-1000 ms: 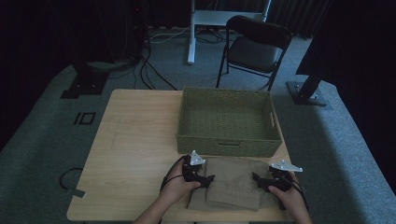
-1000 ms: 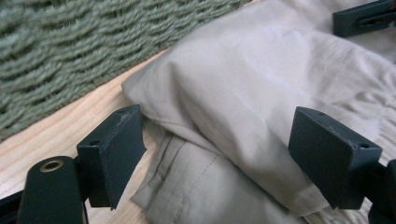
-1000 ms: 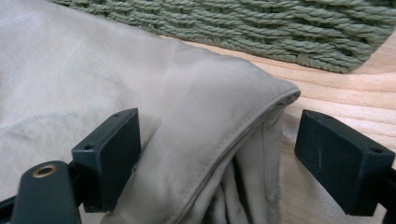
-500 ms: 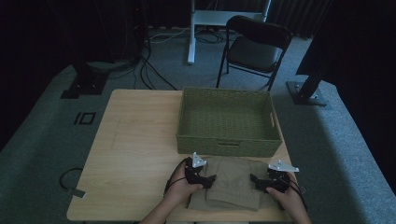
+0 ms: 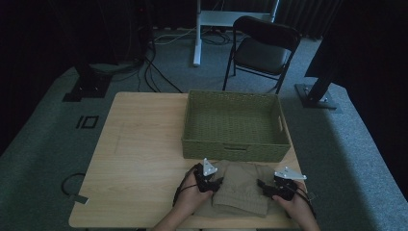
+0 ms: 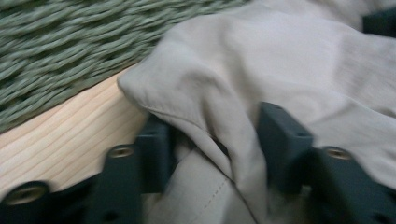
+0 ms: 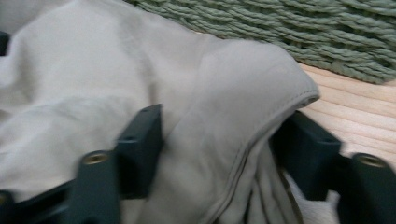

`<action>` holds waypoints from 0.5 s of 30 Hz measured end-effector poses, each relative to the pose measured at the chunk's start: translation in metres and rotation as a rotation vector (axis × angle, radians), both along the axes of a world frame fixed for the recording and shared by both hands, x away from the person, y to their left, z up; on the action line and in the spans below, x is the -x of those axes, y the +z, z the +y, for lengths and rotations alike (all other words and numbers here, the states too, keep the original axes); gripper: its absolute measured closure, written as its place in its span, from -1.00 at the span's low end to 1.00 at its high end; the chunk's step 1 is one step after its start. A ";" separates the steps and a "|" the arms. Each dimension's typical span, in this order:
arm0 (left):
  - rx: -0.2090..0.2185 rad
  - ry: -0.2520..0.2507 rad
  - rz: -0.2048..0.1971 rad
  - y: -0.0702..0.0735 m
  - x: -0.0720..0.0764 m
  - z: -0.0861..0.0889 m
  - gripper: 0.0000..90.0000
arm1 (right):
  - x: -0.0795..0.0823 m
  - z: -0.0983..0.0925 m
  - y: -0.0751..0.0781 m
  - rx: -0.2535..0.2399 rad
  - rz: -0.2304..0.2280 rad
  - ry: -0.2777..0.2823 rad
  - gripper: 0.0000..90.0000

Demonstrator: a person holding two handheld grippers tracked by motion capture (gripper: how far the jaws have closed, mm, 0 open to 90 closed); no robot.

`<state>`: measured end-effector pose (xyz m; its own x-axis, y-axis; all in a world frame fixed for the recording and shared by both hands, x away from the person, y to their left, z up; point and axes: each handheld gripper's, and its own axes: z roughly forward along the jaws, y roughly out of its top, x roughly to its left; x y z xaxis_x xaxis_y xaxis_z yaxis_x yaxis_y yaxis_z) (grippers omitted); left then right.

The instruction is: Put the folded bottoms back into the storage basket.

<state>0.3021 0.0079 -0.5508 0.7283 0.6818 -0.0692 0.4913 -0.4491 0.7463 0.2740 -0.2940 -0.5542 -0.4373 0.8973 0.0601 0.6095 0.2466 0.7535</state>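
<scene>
A beige folded cloth (image 5: 240,190) lies at the table's front edge, just before a green woven basket (image 5: 234,150). My left gripper (image 5: 210,181) is at the cloth's left side and my right gripper (image 5: 278,186) at its right side, each held by a hand. In the left gripper view the gripper (image 6: 215,127) stands open with a raised fold of the cloth (image 6: 289,60) between its jaws. In the right gripper view the gripper (image 7: 224,136) is open wide, and the cloth's hemmed edge (image 7: 243,88) fills the gap and drapes over one jaw.
The wooden table (image 5: 144,159) has bare room to the left of the basket. Close behind the cloth rises the basket's woven wall (image 6: 60,51). A folding chair (image 5: 262,50), cables and stand bases sit on the floor beyond the table.
Both grippers have edged inward against the cloth's sides. The cloth looks more bunched between them.
</scene>
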 end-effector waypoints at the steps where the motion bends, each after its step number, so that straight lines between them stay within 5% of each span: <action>1: 0.008 -0.010 0.005 0.000 0.000 0.000 0.43 | 0.001 0.003 0.002 -0.007 0.007 0.005 0.12; 3: 0.025 -0.023 0.021 0.000 -0.001 0.000 0.57 | 0.001 0.003 0.002 -0.007 0.007 0.005 0.12; 5: 0.055 -0.044 0.046 0.000 -0.001 0.000 0.76 | 0.002 0.008 0.005 -0.025 0.035 0.060 0.63; 6: 0.069 -0.040 0.056 0.000 -0.001 0.002 0.83 | 0.002 0.010 0.006 -0.012 0.037 0.071 0.72; 11: 0.096 -0.049 0.079 0.005 -0.003 0.007 0.85 | 0.001 0.008 0.010 -0.056 0.057 0.061 0.77; 15: 0.110 -0.056 0.058 0.017 -0.002 0.009 0.86 | 0.002 0.005 0.021 -0.123 0.051 0.056 0.78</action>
<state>0.3041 0.0174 -0.5335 0.7578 0.6259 -0.1843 0.5114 -0.3943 0.7635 0.2717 -0.2894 -0.5332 -0.4801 0.8561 0.1910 0.6354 0.1893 0.7486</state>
